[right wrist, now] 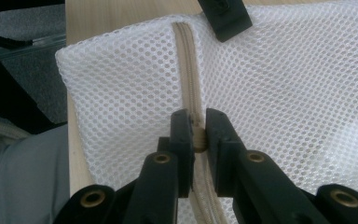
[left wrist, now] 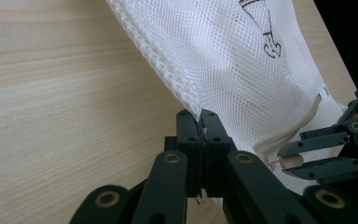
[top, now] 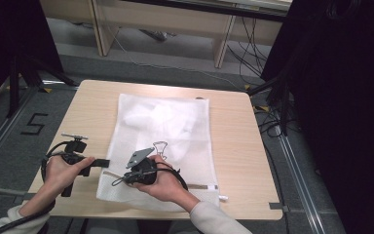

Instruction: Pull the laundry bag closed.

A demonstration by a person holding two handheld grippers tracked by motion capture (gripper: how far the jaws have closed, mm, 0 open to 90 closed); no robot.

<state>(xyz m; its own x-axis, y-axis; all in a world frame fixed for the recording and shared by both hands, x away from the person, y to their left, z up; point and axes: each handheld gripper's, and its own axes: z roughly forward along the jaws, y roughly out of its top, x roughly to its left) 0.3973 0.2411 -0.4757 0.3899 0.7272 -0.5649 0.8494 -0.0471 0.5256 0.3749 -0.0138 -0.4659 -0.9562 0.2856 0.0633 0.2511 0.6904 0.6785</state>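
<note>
Pale wood of the bench (top: 233,146) is carrying a white mesh laundry bag (top: 175,126). Your left tool (left wrist: 200,122) is clenching the bag's side edge near its corner. Your right tool (right wrist: 196,133) is pinching the beige zipper pull (right wrist: 199,139) on the zipper (right wrist: 186,60) running along the bag's near edge, just beside the left tool.
</note>
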